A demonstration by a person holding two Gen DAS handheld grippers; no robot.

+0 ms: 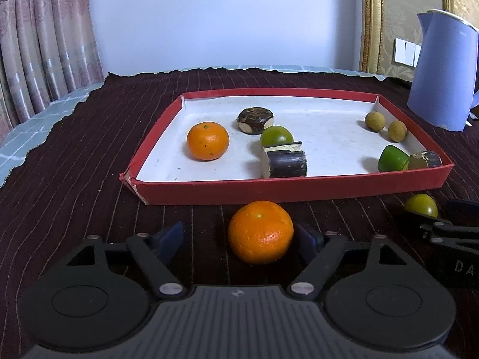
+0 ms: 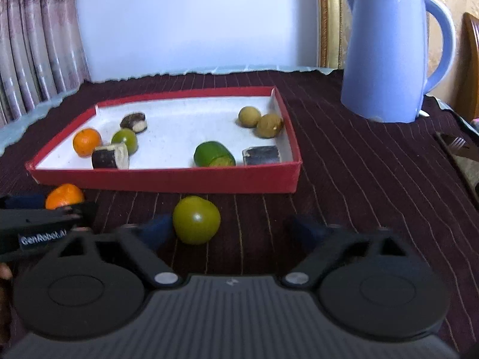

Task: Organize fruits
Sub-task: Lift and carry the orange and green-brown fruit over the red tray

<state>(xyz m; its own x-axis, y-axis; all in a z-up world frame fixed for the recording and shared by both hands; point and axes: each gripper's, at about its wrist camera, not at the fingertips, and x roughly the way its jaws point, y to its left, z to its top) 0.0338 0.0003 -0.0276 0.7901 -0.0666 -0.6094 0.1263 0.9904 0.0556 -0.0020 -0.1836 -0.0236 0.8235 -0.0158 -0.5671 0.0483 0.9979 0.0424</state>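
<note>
Down on the dark striped cloth (image 1: 74,155), the left gripper (image 1: 242,239) sat low with its two blue fingers (image 1: 170,236) spread wide. A big orange (image 1: 260,232) lay on the cloth between them — close to the right finger, with a gap on the left side. Nothing was held.

Beside it, the right gripper (image 2: 230,230) was wide open too. A round green fruit (image 2: 196,220) sat on the cloth between its fingers, right next to the left finger (image 2: 157,230) and far from the other one. It was not squeezed.

Both fruits lay just in front of the red tray (image 1: 287,190). Inside the tray, on its white floor, were a small orange (image 1: 207,140), another green fruit (image 1: 276,136), a cut green fruit (image 2: 213,153), two little tan round fruits (image 2: 260,121) near the far right corner, and dark chunks with pale ends (image 1: 284,161).

A tall blue kettle (image 2: 386,51) stood on the cloth — off to the right of the tray. Pink curtains (image 1: 39,45) hung at the left.
</note>
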